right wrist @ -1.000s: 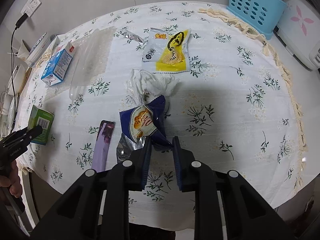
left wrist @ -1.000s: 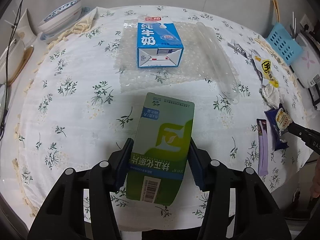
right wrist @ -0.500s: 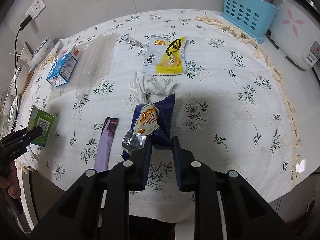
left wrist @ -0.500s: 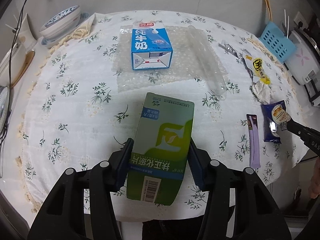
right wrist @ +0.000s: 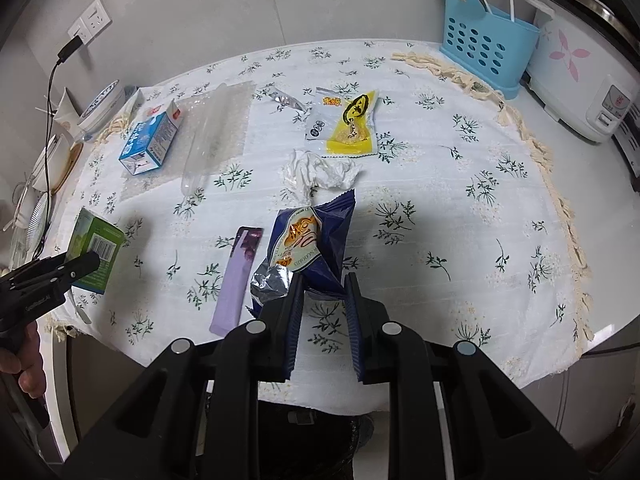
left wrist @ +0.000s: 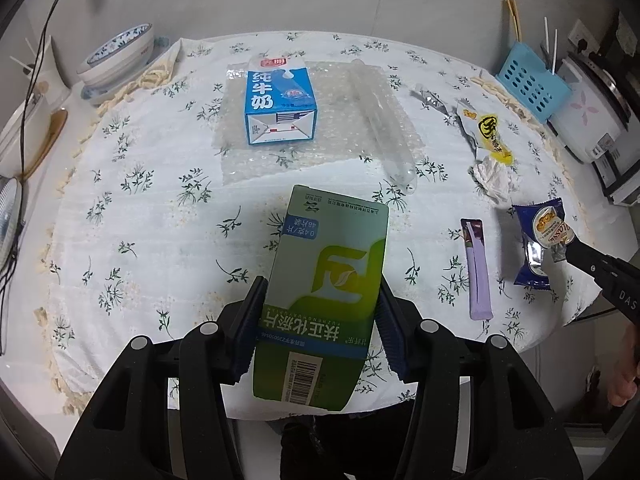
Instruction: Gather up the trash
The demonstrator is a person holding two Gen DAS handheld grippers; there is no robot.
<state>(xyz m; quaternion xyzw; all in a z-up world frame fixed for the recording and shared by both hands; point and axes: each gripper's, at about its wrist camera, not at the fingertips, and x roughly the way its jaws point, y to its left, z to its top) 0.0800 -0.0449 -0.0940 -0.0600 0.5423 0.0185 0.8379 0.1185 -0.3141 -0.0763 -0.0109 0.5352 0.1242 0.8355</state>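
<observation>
White floral tablecloth (right wrist: pixel 440 208) covers table; grey tiled wall (right wrist: pixel 240 8) behind.

On the surface (right wrist: pixel 440 208), the milk carton (right wrist: pixel 150 142) lies on bubble wrap (right wrist: pixel 224 120) at the left. The crumpled tissue (right wrist: pixel 320 172) sits between the snack packet (right wrist: pixel 344 124) behind and the stick sachet (right wrist: pixel 238 280) in front.

My green box (left wrist: pixel 326 292) is glossy cardboard. Snack wrapper (right wrist: pixel 310 246): shiny plastic, foil lining. Tablecloth (right wrist: pixel 420 208): matt woven cloth. Bubble wrap (left wrist: pixel 348 120): clear plastic. Tissue (right wrist: pixel 320 174): crumpled, probably paper.
</observation>
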